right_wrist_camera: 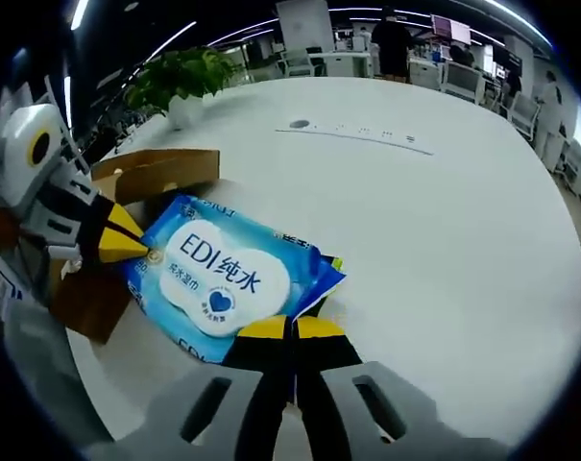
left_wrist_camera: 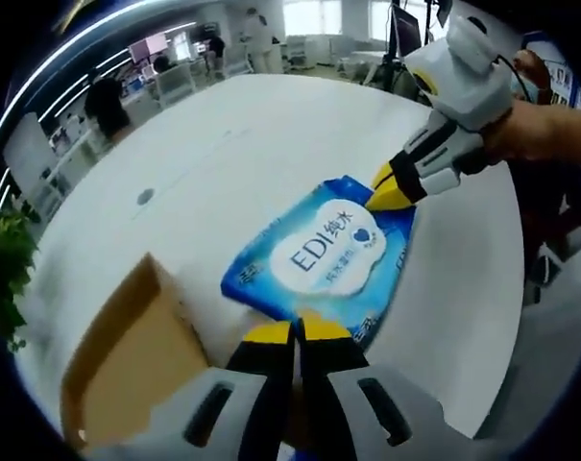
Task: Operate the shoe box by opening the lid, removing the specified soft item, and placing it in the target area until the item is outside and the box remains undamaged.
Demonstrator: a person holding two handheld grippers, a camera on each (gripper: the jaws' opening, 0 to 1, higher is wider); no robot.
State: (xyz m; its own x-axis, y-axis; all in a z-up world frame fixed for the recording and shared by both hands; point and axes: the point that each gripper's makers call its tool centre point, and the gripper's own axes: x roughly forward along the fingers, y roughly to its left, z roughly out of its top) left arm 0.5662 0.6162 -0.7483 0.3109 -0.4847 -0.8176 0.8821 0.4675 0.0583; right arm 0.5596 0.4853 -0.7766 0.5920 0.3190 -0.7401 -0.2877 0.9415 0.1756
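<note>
A blue soft pack of wet wipes (left_wrist_camera: 333,250) with a white label is held at both ends over the white table. In the left gripper view my left gripper (left_wrist_camera: 298,331) is shut on the pack's near edge. My right gripper (left_wrist_camera: 386,187) comes in from the upper right and pinches the far corner. In the right gripper view the pack (right_wrist_camera: 223,274) lies just ahead of my right gripper (right_wrist_camera: 292,327), which is shut on its near corner. There the left gripper (right_wrist_camera: 141,245) grips the pack's left end. The brown cardboard shoe box (left_wrist_camera: 127,355) (right_wrist_camera: 160,173) stands open beside the pack.
The large white table (left_wrist_camera: 271,134) (right_wrist_camera: 444,221) stretches away past the pack, with a small round port (left_wrist_camera: 145,196) (right_wrist_camera: 300,124) in its top. A green plant (left_wrist_camera: 7,259) (right_wrist_camera: 180,72) stands near the box end. Office desks and people are far behind.
</note>
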